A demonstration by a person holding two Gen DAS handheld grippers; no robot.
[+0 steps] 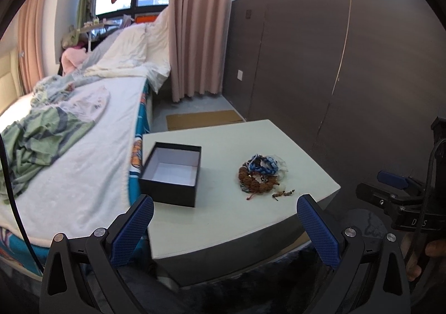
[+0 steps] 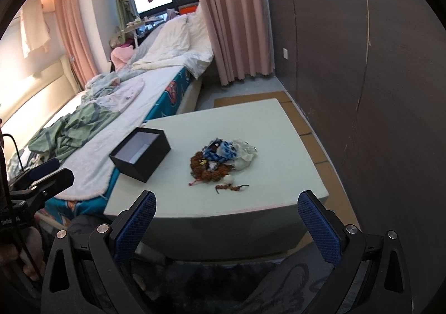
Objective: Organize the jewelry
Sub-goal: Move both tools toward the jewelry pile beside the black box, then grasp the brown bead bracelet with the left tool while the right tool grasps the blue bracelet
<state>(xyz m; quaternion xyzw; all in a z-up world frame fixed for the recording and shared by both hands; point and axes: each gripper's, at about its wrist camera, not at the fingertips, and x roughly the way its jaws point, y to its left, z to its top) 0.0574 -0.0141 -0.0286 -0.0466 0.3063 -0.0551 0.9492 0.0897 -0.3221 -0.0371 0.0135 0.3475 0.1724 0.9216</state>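
Unmade bed (image 1: 92, 130) with crumpled green-striped blanket (image 1: 36, 135) and white duvet (image 1: 131, 49). Pink pleated curtain (image 1: 195, 24) beside dark brown wall panelling (image 1: 334, 68). Flat cardboard sheet (image 1: 203, 119), apparently, on floor.

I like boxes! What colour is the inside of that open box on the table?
The box is white inside and black outside. The left wrist view shows it best.

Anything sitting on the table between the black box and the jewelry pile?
No. Between the black box and the jewelry pile there is only bare table; both wrist views show it.
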